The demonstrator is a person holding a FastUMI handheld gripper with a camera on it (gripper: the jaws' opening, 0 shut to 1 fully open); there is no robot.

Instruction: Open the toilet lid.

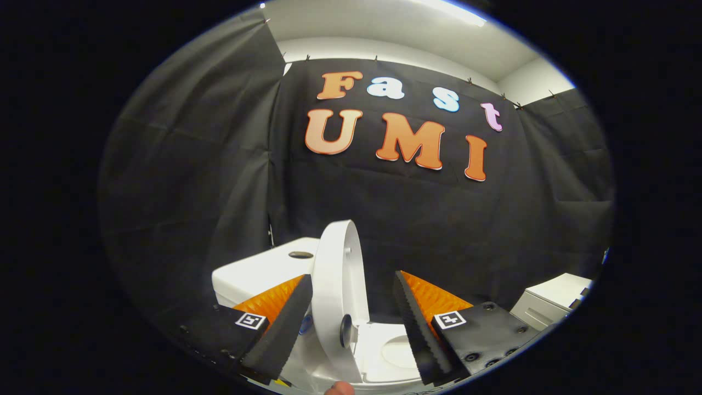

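Black cloth hangs as the booth's wall [428, 219] behind everything, under a white ceiling. In front of it the toilet lid [335, 285] stands raised, nearly upright, seen edge-on between the fingers of the tool [351, 318] and closer to the left one. The tool is spread wide, its fingers apart on either side of the lid and, as far as the distorted view allows, not pressing on it. Beyond the lid, past the left finger, sits the white tank [263, 269]. Low between the fingers lies the seat [392, 351]. Off past the right finger stands a white cabinet [554, 302].
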